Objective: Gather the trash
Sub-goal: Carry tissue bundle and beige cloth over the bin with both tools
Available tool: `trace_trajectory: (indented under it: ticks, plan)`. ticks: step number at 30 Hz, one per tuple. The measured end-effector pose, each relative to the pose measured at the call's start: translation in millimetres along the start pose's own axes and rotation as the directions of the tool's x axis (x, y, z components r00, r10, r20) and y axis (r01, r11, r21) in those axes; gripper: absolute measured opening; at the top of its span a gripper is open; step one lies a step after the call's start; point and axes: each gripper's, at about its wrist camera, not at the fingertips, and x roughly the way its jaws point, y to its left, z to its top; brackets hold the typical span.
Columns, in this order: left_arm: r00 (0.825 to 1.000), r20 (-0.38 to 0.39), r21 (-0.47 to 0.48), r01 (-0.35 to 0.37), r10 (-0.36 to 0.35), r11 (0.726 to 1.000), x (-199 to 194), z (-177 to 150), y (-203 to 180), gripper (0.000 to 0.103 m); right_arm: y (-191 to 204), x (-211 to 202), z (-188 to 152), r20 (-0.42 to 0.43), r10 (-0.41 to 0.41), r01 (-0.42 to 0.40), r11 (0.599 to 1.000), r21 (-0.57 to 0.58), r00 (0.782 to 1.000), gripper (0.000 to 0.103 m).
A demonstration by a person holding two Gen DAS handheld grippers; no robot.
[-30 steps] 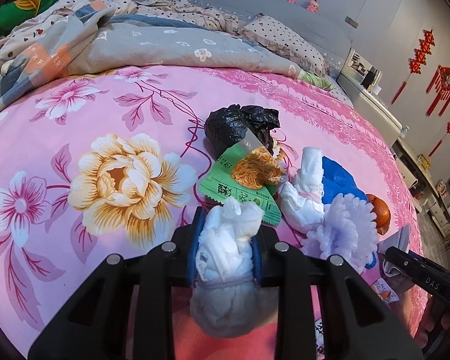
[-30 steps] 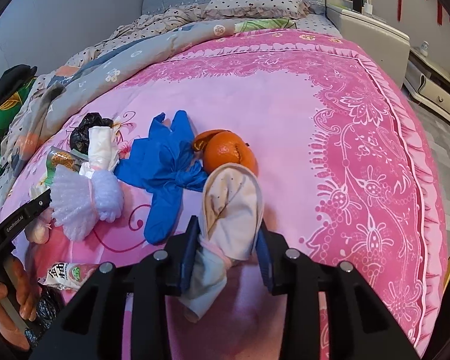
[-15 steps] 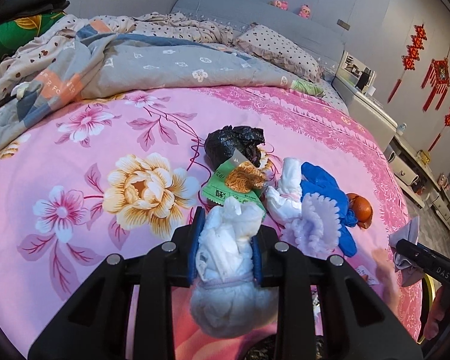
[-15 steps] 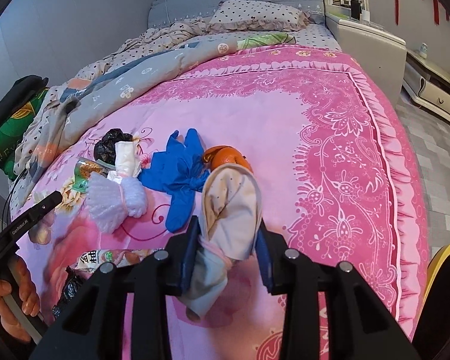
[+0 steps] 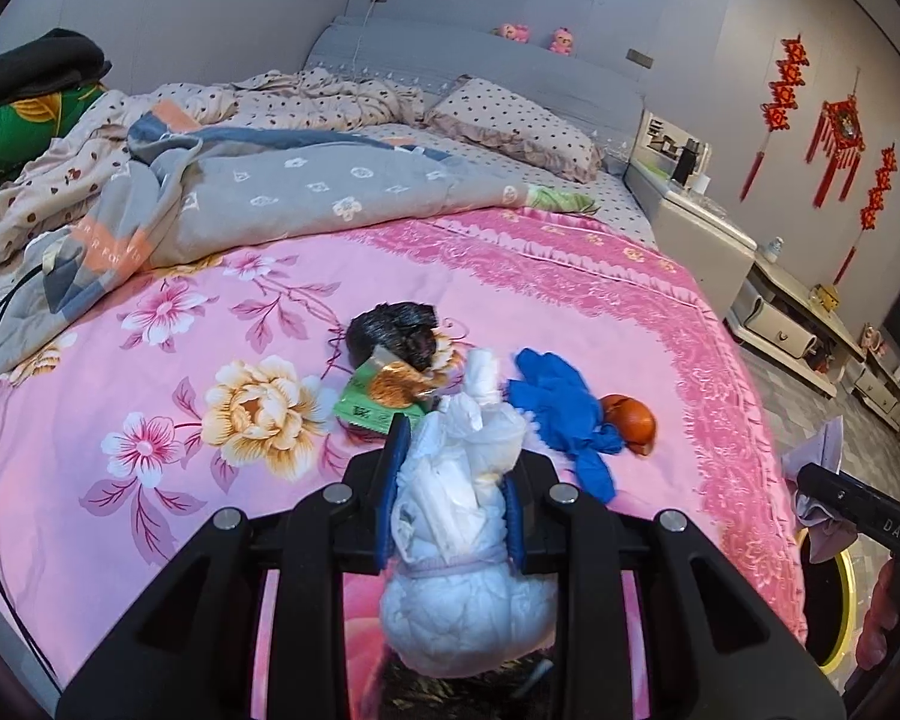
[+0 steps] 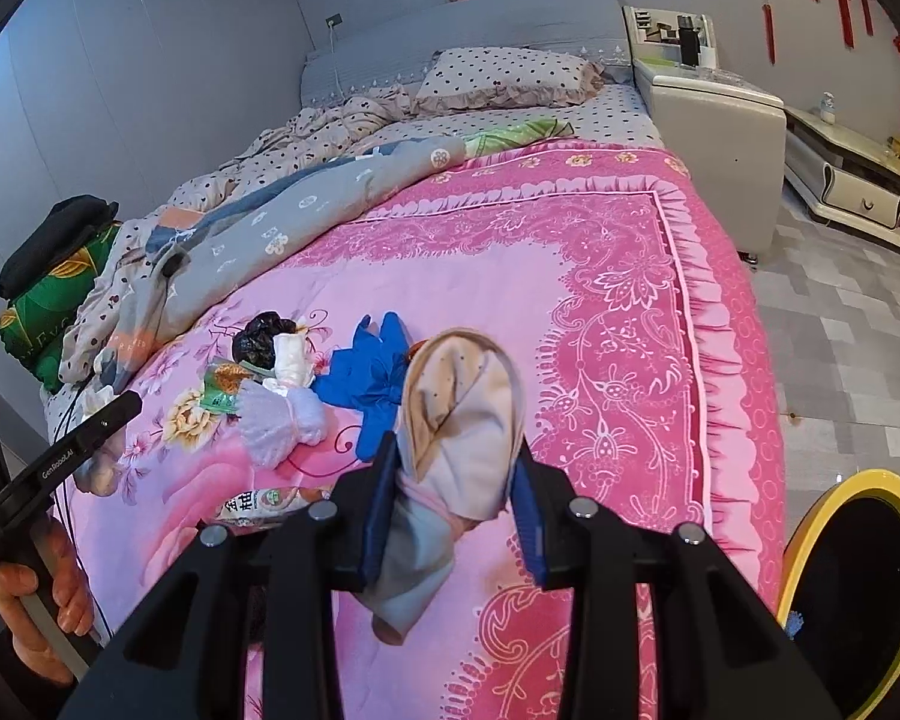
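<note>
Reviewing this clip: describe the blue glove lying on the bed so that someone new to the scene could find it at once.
Start at the pink floral bedspread and find the small cluster of trash near its middle. The blue glove lies crumpled there, between a white wad and an orange fruit. It is the only bright blue item in the pile.

The left hand-held gripper [image 5: 450, 483] pinches a crumpled white bundle [image 5: 459, 546] between its 2 blue pads. Beyond it, on the pink floral bedspread [image 5: 168, 372], lie a black bag [image 5: 393, 333], a green wrapper [image 5: 372, 405], a blue glove [image 5: 564, 408] and an orange fruit [image 5: 633, 420] touching the glove. A dotted pillow [image 5: 510, 126] rests near the headboard.
</note>
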Motion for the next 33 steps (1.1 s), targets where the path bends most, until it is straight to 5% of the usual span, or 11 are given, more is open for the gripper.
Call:
trace_trajectory:
  ticks: [24,33]
  plan:
    - [0.991,0.018,0.156,0.131,-0.135,0.979,-57,11,-140,0.026,-67,-106,7,0.171,-0.031,0.020,0.998,0.062,0.985,0.033]
    - [0.975,0.010,0.204,0.217,-0.223,0.955,-67,13,-204,0.026,-101,-150,13,0.226,-0.081,0.058,0.993,0.105,0.971,0.033]
